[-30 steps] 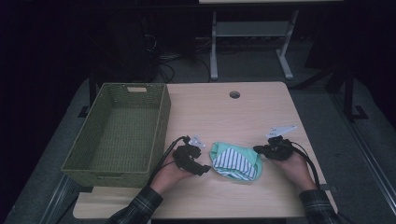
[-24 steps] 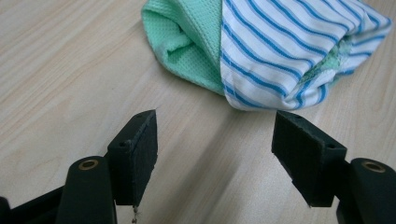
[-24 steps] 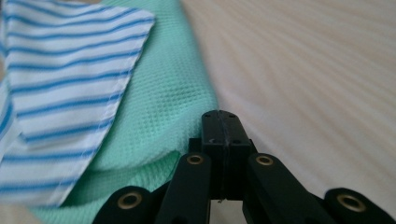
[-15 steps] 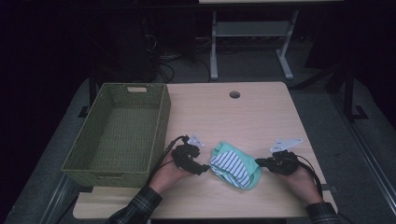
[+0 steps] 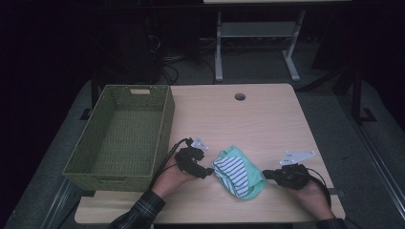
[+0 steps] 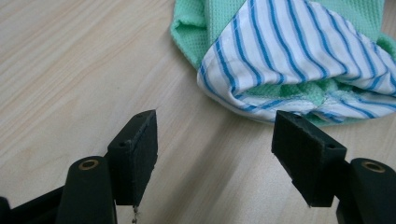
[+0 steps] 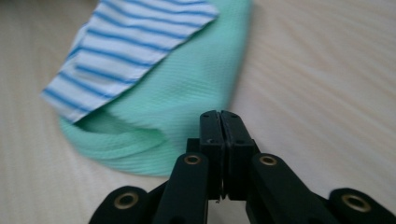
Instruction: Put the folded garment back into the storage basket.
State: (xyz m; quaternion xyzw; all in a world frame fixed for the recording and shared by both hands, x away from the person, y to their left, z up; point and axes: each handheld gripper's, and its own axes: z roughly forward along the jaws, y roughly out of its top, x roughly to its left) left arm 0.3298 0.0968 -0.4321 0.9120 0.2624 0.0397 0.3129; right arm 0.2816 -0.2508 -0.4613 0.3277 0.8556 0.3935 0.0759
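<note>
A crumpled cloth, mint green with a white and blue striped side, lies on the wooden table near its front edge. My left gripper rests just left of it, open and empty. In the left gripper view the striped fold lies just beyond the open left gripper. My right gripper is at the cloth's right edge, shut on the green hem. In the right gripper view the right gripper stands shut; its jaws have just opened a hair, the hem still between them.
A green woven basket stands at the table's left side, with nothing showing inside. A round cable hole sits at the table's far middle. A desk frame and cables are on the dark floor beyond.
My right gripper has moved right and toward the front edge, dragging the cloth's green side out with it. The left gripper has stayed where it was.
</note>
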